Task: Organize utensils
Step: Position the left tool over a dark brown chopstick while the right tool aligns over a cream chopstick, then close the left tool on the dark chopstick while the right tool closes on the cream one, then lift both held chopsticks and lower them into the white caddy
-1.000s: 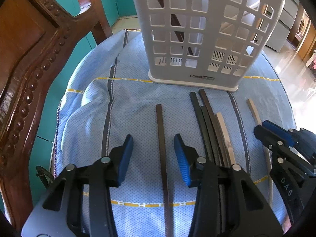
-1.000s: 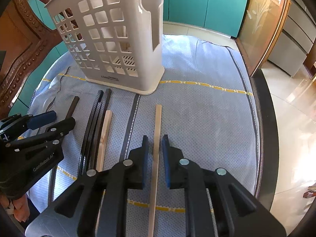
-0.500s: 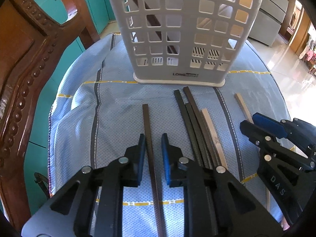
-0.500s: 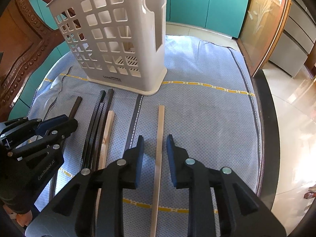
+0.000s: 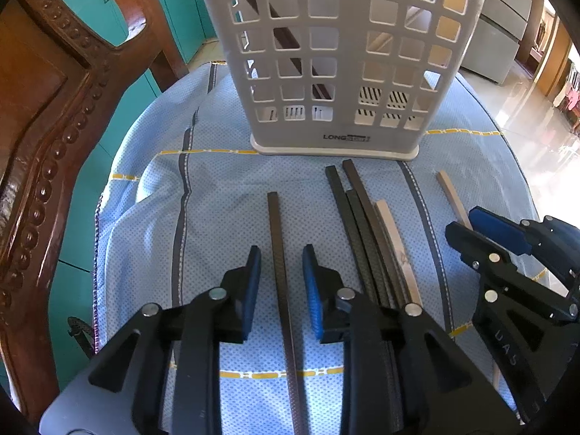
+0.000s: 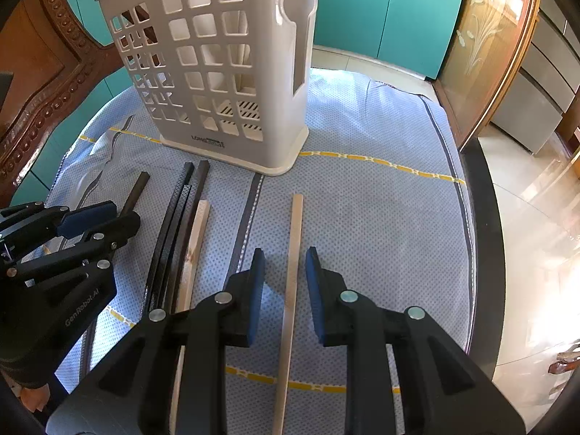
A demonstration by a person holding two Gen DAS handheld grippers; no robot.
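A white slotted utensil holder [image 5: 337, 58] stands at the back of the blue cloth [image 5: 224, 181]; it also shows in the right wrist view [image 6: 221, 72]. A dark stick leans inside it [image 5: 286, 41]. My left gripper [image 5: 281, 275] is open, its jaws either side of a single dark chopstick [image 5: 277, 239] lying on the cloth. My right gripper [image 6: 284, 277] is open, its jaws either side of a pale wooden chopstick [image 6: 293, 253]. Between them lie three dark chopsticks [image 5: 357, 217] and one more pale chopstick [image 5: 393, 239].
A carved wooden chair back [image 5: 47, 127] rises close on the left. Teal cabinets [image 6: 388, 14] stand behind. The table's dark edge [image 6: 482, 224] and the shiny floor [image 6: 536, 224] lie to the right.
The left gripper closed around the dark chopstick, then opened partway. The right gripper went from nearly shut on the pale chopstick to open. Both chopsticks still lie on the cloth.
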